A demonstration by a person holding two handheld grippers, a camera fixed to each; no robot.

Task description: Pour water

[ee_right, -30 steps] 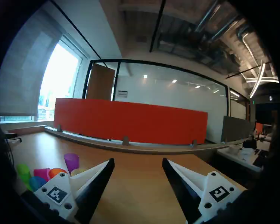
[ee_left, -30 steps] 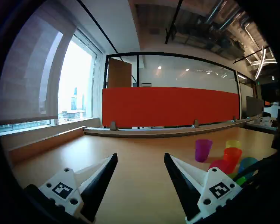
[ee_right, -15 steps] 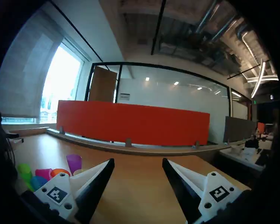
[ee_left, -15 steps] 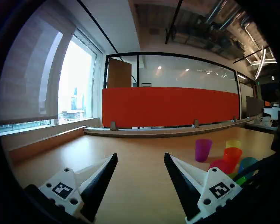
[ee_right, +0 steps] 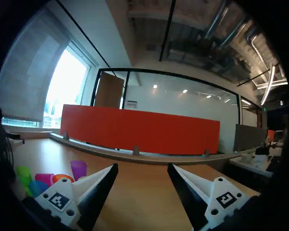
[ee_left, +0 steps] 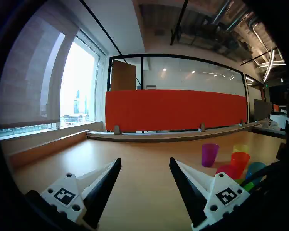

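Beside the cups (ee_left: 239,159), left tool (ee_left: 145,159) and right tool (ee_right: 142,165) gape empty.

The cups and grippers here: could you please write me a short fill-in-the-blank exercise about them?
1. The left gripper grips nothing; it is ____.
2. In the left gripper view, the leftmost cup is ____.
3. Behind the orange cup stands a ____ one.
4. In the right gripper view, the cup cluster lies on the ____ of the right gripper.
Missing words: open; purple; yellow; left.
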